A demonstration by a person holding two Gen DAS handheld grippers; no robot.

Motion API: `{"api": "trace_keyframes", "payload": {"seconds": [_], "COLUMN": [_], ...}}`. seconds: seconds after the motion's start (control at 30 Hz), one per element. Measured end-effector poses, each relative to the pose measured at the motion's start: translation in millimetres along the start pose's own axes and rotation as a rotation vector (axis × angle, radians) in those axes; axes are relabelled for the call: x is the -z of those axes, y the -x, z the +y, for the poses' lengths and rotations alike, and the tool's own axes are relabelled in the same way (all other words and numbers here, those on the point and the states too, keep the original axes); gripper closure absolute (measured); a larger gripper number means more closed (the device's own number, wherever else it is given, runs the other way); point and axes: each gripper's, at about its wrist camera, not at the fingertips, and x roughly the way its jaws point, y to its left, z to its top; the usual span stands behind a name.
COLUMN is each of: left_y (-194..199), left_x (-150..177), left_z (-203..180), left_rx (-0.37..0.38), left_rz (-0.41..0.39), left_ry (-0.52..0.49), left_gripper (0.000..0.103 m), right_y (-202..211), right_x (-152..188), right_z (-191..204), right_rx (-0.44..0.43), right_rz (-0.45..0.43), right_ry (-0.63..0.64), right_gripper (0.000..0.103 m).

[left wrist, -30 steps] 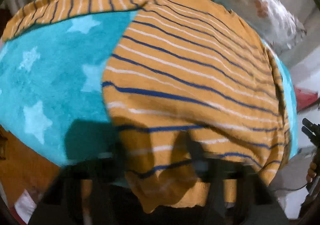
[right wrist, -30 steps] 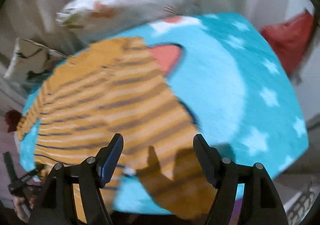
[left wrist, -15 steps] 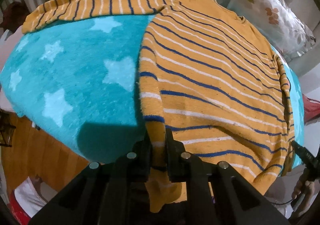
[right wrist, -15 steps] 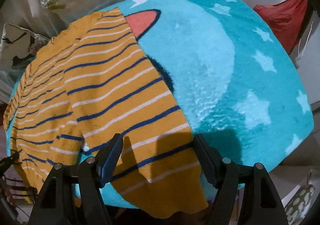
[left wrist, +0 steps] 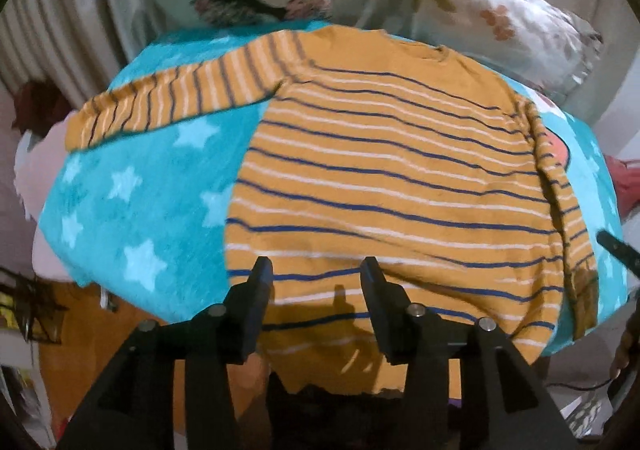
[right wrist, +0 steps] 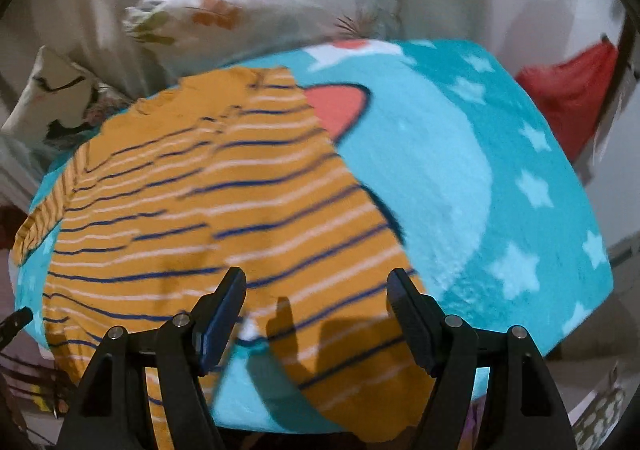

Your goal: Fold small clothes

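A: Item one, left gripper (left wrist: 316,276): jaws are held wide, nothing gripped. Right gripper (right wrist: 316,290): likewise spread, empty.

B: Item two, striped shirt (left wrist: 392,186): laid flat on the star blanket (left wrist: 132,186), directly ahead of both; hem is draped over the near edge, beneath the fingers.

A: Long axis?

B: Hem-to-collar, running away. Left sleeve (left wrist: 180,102) is extended sideways; the left gripper is judged nearer.

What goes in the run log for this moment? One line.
task: fold clothes | shirt: flat on blanket | left hand-held gripper: open | right hand-held gripper: open | fold: not started
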Motion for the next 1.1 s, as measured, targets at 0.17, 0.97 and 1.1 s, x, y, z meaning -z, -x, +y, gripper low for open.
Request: {"api": "trace_keyframes", "payload": {"seconds": [0.17, 0.97, 1.1], "left_y": [4.8, -0.9, -0.9], "left_x": [3.2, 8.5, 7.8], "left_z": [-24.4, -50.0, -53.1], "left_rx": [-0.027, 0.001, 0.001], "left_rz": [-0.01, 0.025, 0.022], "left_ry": [-0.094, -0.135, -0.133], "left_gripper": [0.052, 0.045, 0.041], "right_y": [3.4, -2.3, -3.4], "right_x": [-0.1, 22.9, 24.2], "right_z": [36.7, 81.2, 80.4], "right_rx": [-0.074, -0.095, -0.098], "right_rz": [0.011, 0.062, 0.067], "right_ry": [0.037, 0.162, 0.17], "right_gripper": [0.025, 0.023, 0.023]}}
